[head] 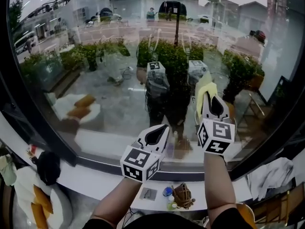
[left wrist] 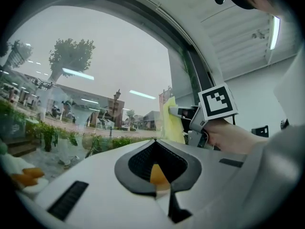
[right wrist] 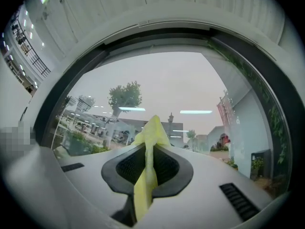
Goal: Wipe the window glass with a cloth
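Yellow cloth (right wrist: 148, 132) is pinched in the right gripper (head: 208, 99), centre right, at the window glass (head: 109, 46); the left gripper (head: 158, 132), lower centre, has its jaws together, empty.

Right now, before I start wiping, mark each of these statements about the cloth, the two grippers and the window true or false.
1. The soft yellow cloth is clamped between the jaws of the right gripper. True.
2. The left gripper holds a second cloth. False: its jaws are together with no cloth between them.
3. The yellow cloth lies on the white window sill. False: the right gripper holds it up at the large clear window glass.
4. Both grippers are raised in front of the window glass. True.
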